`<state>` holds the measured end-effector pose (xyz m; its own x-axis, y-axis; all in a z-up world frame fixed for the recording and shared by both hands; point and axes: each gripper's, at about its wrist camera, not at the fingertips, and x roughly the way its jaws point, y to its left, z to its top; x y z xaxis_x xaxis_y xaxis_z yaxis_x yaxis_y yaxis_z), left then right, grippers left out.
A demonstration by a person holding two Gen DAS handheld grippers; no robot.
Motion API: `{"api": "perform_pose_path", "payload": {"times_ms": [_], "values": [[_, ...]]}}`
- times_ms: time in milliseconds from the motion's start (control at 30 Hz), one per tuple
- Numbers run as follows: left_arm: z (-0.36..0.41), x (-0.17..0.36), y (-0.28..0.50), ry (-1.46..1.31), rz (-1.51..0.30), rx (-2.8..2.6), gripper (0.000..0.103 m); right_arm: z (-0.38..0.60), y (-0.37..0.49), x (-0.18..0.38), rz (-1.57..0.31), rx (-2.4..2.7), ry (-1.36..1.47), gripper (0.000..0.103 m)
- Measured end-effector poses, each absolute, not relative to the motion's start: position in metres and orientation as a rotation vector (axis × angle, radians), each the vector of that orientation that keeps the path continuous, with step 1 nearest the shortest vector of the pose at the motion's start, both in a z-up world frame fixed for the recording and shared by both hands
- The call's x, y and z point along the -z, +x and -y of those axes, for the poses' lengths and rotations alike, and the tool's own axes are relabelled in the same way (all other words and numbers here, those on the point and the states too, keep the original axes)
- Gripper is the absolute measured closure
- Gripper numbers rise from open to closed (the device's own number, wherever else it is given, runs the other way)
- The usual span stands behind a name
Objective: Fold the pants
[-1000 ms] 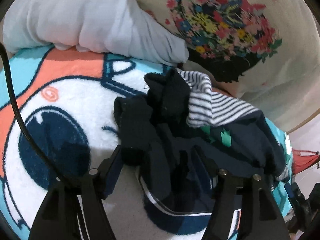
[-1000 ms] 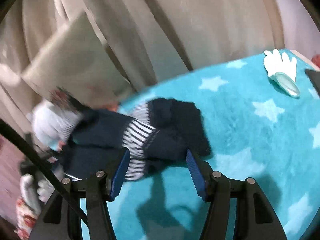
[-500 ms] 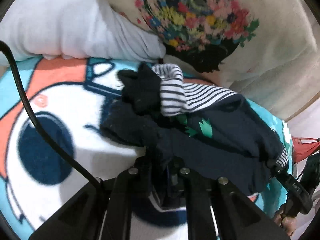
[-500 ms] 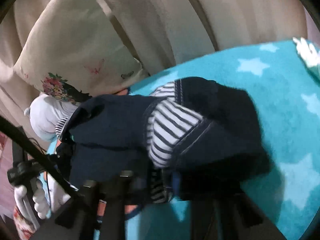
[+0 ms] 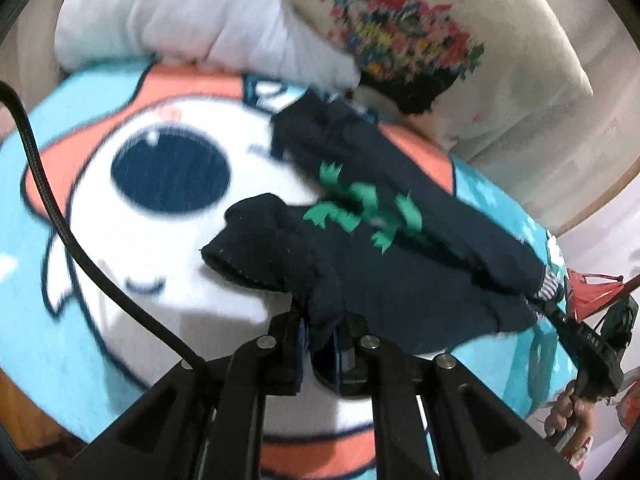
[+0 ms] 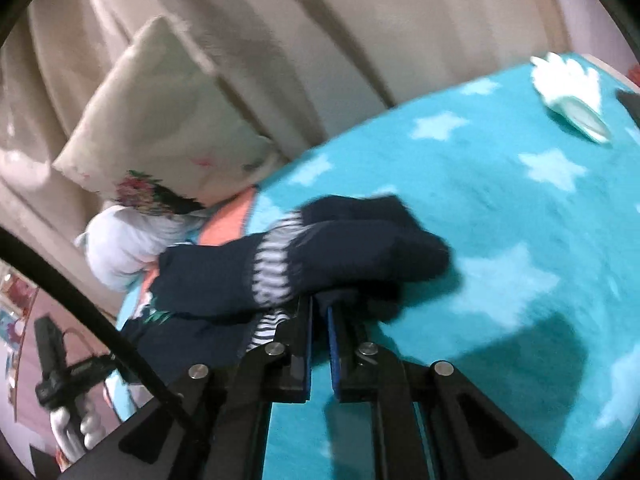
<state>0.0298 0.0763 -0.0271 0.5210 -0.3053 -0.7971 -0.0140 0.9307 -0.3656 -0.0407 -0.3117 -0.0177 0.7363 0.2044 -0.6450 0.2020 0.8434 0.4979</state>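
Underneath everything a plush turquoise blanket (image 6: 520, 208) is spread, printed with pale stars in the right wrist view and, in the left wrist view, with a large white cartoon face (image 5: 168, 216) edged in coral and marked by a round dark-blue eye (image 5: 171, 171). At twelve o'clock in the left view a white pillow (image 5: 192, 12) is seen lying against a cream cushion with a floral print (image 5: 404, 36), and beige curtains (image 6: 320, 32) are hung behind the bed at twelve o'clock in the right view. A white glove-like item (image 6: 568, 84) is seen lying on the blanket at two o'clock in the right view; no containers can be made out in either view. The dark navy pants (image 5: 400, 264), printed with green shapes and trimmed with a striped band (image 6: 276, 268), are stretched across the blanket between the two tools, bunched and partly lifted. The left gripper (image 5: 322, 344) is clenched on one end of the pants, with fabric pinched between its blue pads. The right gripper (image 6: 318, 332) is clamped on the pants near the striped band, its jaws nearly together around a fold of cloth. A black cable (image 5: 72, 240) is seen curving across the left view from nine o'clock toward six.
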Motion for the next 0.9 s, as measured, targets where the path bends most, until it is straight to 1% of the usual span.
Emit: {"api": "perform_pose_path", "payload": {"times_ms": [33,100,133,167,300,400,467,533,567,600,633,767,900], "values": [[-0.082,0.031,0.026,-0.368,-1.019,0.18,0.093,0.311,-0.046,0.013,-0.744,0.021,0.531,0.093],[-0.091,0.033,0.023,-0.403,-1.018,0.196,0.092,0.314,-0.051,0.007,-0.734,0.044,0.485,0.077],[-0.097,0.032,0.019,-0.422,-1.008,0.202,0.09,0.316,-0.052,0.004,-0.725,0.049,0.479,0.055],[-0.099,0.03,0.018,-0.429,-0.999,0.2,0.089,0.318,-0.053,0.001,-0.709,0.049,0.479,0.04],[-0.107,0.012,0.007,-0.419,-0.949,0.184,0.088,0.317,-0.048,0.0,-0.7,0.053,0.408,0.039],[-0.111,-0.007,-0.005,-0.379,-0.891,0.166,0.088,0.294,-0.044,-0.009,-0.642,-0.001,0.222,0.039],[-0.116,-0.018,-0.009,-0.365,-0.842,0.141,0.088,0.281,-0.039,-0.01,-0.637,-0.007,0.117,0.037],[-0.121,-0.022,-0.01,-0.382,-0.818,0.133,0.088,0.27,-0.029,-0.007,-0.66,-0.01,0.019,0.036],[-0.124,-0.023,-0.011,-0.39,-0.809,0.129,0.088,0.267,-0.022,-0.003,-0.691,-0.021,-0.02,0.044],[-0.125,-0.023,-0.011,-0.392,-0.803,0.128,0.088,0.266,-0.018,0.0,-0.72,-0.044,-0.035,0.058],[-0.126,-0.024,-0.011,-0.39,-0.799,0.124,0.088,0.266,-0.015,-0.001,-0.741,-0.059,-0.04,0.087],[-0.126,-0.021,-0.006,-0.392,-0.805,0.119,0.088,0.273,-0.005,-0.036,-0.677,-0.017,-0.029,0.088],[-0.118,-0.019,-0.001,-0.395,-0.804,0.131,0.088,0.28,0.036,-0.067,-0.601,0.047,0.012,0.088]]}}
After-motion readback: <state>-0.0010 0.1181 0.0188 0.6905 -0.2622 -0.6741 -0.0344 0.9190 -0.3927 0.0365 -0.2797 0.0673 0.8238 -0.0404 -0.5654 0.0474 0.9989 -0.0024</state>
